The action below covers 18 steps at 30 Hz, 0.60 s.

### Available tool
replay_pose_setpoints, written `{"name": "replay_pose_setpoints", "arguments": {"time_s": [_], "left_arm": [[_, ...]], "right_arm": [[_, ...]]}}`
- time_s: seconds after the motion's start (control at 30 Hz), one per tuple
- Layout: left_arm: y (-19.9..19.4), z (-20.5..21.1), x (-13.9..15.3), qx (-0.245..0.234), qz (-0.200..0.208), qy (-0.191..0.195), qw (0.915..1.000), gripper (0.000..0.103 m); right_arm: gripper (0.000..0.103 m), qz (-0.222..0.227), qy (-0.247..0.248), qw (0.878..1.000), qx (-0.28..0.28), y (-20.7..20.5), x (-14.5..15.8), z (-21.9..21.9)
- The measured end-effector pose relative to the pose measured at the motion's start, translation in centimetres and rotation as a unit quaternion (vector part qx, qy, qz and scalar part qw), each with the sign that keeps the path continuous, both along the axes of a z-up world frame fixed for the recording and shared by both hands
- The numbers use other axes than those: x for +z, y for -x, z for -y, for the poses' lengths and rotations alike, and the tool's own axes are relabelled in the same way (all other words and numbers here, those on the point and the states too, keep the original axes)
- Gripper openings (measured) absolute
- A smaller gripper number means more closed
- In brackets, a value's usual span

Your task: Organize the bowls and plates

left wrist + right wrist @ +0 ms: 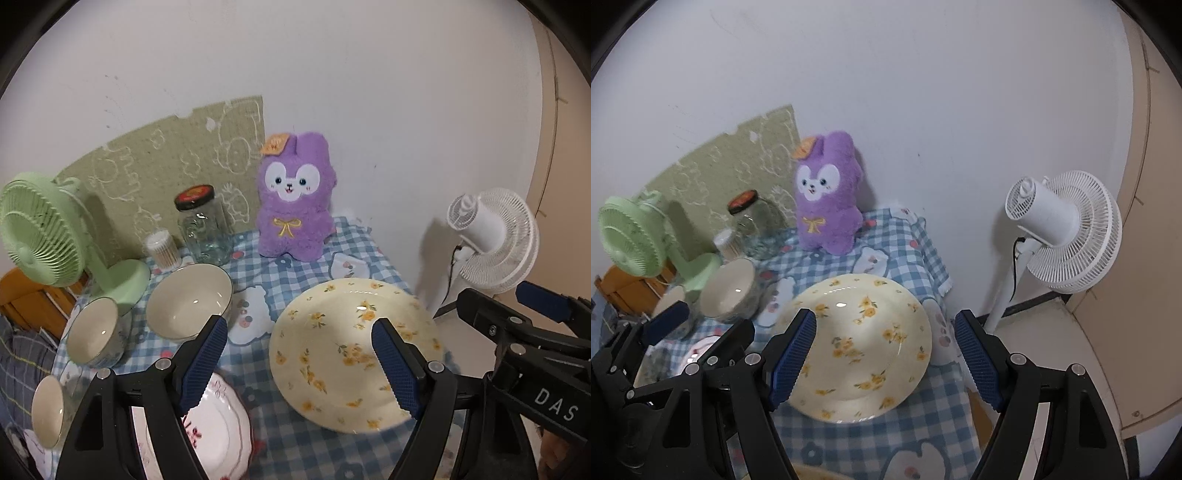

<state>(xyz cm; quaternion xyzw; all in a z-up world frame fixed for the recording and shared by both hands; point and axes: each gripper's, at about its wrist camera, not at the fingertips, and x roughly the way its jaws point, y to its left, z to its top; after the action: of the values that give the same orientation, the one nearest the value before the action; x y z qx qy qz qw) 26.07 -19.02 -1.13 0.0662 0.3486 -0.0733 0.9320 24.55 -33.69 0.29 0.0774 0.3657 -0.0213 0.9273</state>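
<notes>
Evidently nothing is stacked yet; both grippers hang wide and empty.
Left to right in the left wrist view: small bowls (94,332) and large bowl (188,301) left of centre, pink-trimmed plate (221,424) under the left gripper (301,365), yellow floral plate (332,354) centre-right, right gripper (886,360) above it.

Purple plush rabbit (293,195), green fan (40,236), glass jar (203,225), white fan (1067,230) beside checked tablecloth (280,273).

Pink-patterned plate (221,435) half hidden behind the left gripper (299,365), smallest bowl (48,411) partly hidden too, a yellowish rim (816,474) cut off by the bottom edge
</notes>
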Motion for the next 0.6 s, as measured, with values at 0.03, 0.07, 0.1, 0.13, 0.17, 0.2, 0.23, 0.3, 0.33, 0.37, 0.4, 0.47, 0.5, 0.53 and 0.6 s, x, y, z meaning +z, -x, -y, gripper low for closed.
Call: {"name": "replay_pose_setpoints", "arguments": {"time_s": [0.03, 0.07, 0.1, 0.13, 0.17, 0.2, 0.23, 0.3, 0.33, 0.37, 0.4, 0.47, 0.5, 0.53, 0.6], "left_arm": [[-0.7, 0.0, -0.5, 0.000, -0.006, 0.000, 1.0000, 0.082], [-1.2, -0.1, -0.9, 0.001, -0.010, 0.002, 0.9999, 0.082], [-2.1, -0.2, -1.7, 0.004, -0.018, 0.004, 0.9998, 0.082], [-2.5, -0.3, -2.1, 0.006, -0.021, 0.005, 0.9998, 0.082], [-3.0, -0.3, -2.7, 0.008, -0.022, 0.004, 0.9997, 0.082], [-3.6, -0.4, -3.4, 0.009, -0.022, 0.000, 0.9997, 0.082], [-3.9, -0.4, -3.9, 0.009, -0.023, -0.003, 0.9997, 0.082], [-4.7, -0.5, -5.2, 0.011, -0.039, -0.006, 0.9992, 0.081], [-5.0, -0.5, -5.6, 0.011, -0.044, -0.004, 0.9990, 0.081], [-5.3, -0.6, -6.1, 0.011, -0.050, -0.003, 0.9987, 0.081], [-5.6, -0.6, -6.7, 0.012, -0.056, -0.003, 0.9984, 0.080], [-6.1, -0.6, -7.4, 0.009, -0.063, -0.004, 0.9980, 0.079], [-6.3, -0.5, -7.8, 0.006, -0.067, -0.004, 0.9977, 0.078], [-6.4, -0.6, -8.1, 0.005, -0.070, -0.004, 0.9975, 0.078], [-6.8, -0.5, -8.8, 0.002, -0.077, -0.005, 0.9970, 0.077]], "right_arm": [[0.080, -0.006, 0.002, 1.000, 0.000, -0.7, -0.5, 0.0], [0.080, -0.009, 0.003, 1.000, -0.001, -1.2, -0.8, 0.0], [0.080, -0.014, 0.005, 1.000, -0.002, -1.8, -1.4, 0.0], [0.080, -0.018, 0.006, 1.000, -0.002, -2.4, -1.8, -0.1], [0.080, -0.022, 0.008, 1.000, -0.002, -2.9, -2.3, -0.1], [0.080, -0.028, 0.011, 1.000, -0.002, -3.5, -2.8, -0.2], [0.080, -0.032, 0.017, 0.999, -0.002, -4.0, -3.3, -0.3], [0.080, -0.041, 0.030, 0.999, 0.000, -4.9, -4.5, -0.5], [0.080, -0.043, 0.032, 0.999, 0.000, -5.1, -4.9, -0.5], [0.080, -0.046, 0.032, 0.998, -0.001, -5.4, -5.4, -0.5], [0.080, -0.051, 0.029, 0.998, -0.003, -5.8, -6.1, -0.4], [0.080, -0.057, 0.027, 0.998, -0.004, -6.3, -6.8, -0.2], [0.080, -0.061, 0.028, 0.998, -0.006, -6.6, -7.3, -0.2], [0.080, -0.063, 0.029, 0.998, -0.007, -6.7, -7.6, -0.1], [0.080, -0.070, 0.035, 0.997, -0.009, -7.2, -8.3, -0.1]]}}
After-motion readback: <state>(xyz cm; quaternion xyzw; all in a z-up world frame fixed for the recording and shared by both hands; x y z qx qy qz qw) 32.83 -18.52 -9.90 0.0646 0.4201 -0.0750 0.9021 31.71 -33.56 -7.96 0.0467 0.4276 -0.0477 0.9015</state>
